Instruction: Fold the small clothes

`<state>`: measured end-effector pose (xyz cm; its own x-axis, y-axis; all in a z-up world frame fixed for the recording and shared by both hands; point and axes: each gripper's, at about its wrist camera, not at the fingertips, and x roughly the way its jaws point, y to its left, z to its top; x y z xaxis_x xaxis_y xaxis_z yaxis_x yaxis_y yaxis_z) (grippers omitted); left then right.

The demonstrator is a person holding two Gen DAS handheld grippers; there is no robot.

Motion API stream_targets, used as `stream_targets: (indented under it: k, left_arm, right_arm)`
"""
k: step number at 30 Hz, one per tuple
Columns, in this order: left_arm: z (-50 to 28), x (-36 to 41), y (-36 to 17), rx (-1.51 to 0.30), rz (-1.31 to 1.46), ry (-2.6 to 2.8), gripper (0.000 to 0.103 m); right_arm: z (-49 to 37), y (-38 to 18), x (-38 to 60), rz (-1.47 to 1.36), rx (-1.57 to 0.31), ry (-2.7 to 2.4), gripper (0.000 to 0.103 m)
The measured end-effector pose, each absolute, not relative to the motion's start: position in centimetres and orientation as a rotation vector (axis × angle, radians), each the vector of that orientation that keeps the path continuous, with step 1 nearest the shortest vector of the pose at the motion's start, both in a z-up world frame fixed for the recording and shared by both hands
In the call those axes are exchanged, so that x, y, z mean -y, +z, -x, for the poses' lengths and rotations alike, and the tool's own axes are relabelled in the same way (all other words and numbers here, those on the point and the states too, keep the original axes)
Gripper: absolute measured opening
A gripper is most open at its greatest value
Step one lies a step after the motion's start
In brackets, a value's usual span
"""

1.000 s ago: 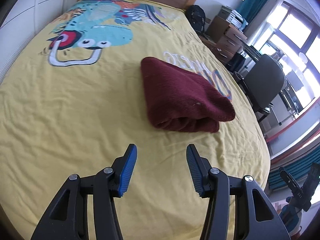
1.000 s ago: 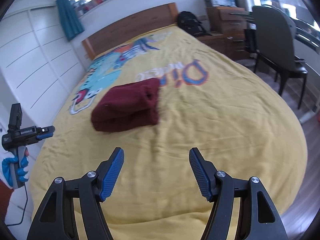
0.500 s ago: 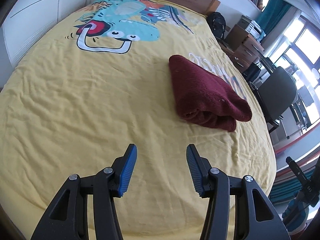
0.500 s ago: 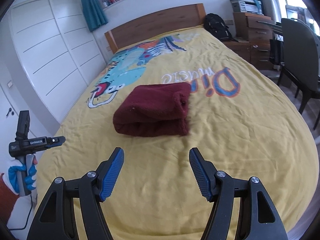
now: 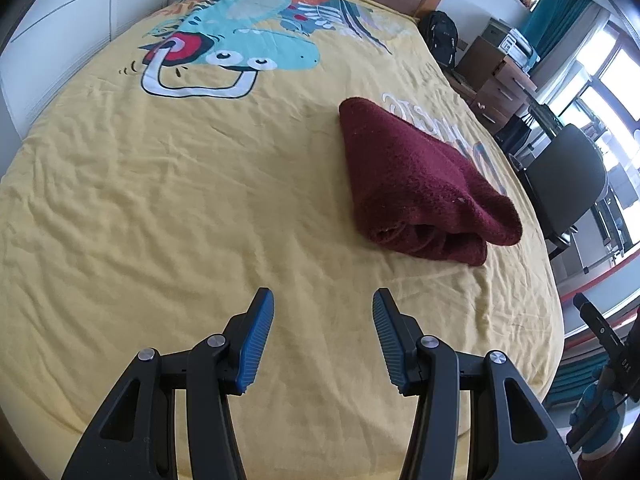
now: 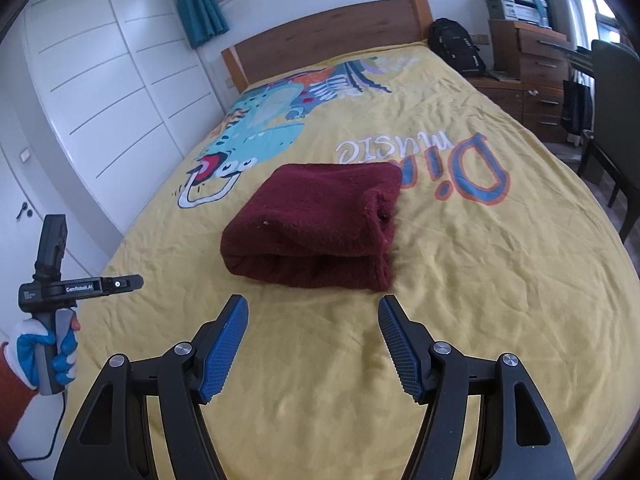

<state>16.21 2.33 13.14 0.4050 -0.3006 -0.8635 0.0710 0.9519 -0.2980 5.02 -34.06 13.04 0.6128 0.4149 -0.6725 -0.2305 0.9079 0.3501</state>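
Lying near the middle of the yellow bedspread, the dark red garment is folded into a thick, roughly square bundle, its rounded fold toward the foot of the bed and its layered open edges showing on the side. It rests partly over the big printed lettering and just below the cartoon dinosaur that stretches up toward the wooden headboard.

The right gripper hovers above the bare sheet a little short of the bundle, its blue-padded tongs spread wide with nothing between them. The left gripper hangs over the cover as well, off to one side of the garment, and its tongs stand apart too, though narrower than the right pair, again gripping nothing. Neither set of pads touches the cloth or the bedspread.

From the right-hand view the left tool shows at the bed's edge, held upright by a hand in a blue and white glove with a reddish sleeve below it.

White wardrobe doors run along one side of the bed. On the other side stand a black backpack, a wooden chest of drawers and a dark chair by the bright window.
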Motion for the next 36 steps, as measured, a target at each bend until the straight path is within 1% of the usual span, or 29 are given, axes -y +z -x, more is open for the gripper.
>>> stream_targets:
  k: [9,22,28,36]
  left_arm:
    - [-20.1,0.0,11.5,-1.153,0.199,-0.266,0.046]
    - [-27.0,4.1,11.2,-1.083,0.13,-0.355,0.046]
    - [-28.8,6.3,9.9,-1.084,0.093,-0.42,0.046]
    - [-30.0,9.1,7.4,-1.092,0.027,-0.467,0.046]
  right_arm:
    - [-10.6,12.2,32.4,-0.208,-0.843,0.41,0.069]
    - [-18.6,11.5,29.0,-0.17,-0.84,0.445,0.069]
    - [-21.2,9.3,27.3,-0.15,-0.883,0.453,0.069]
    - [-22.6,4.4,28.0,-0.103,-0.968,0.412,0.069]
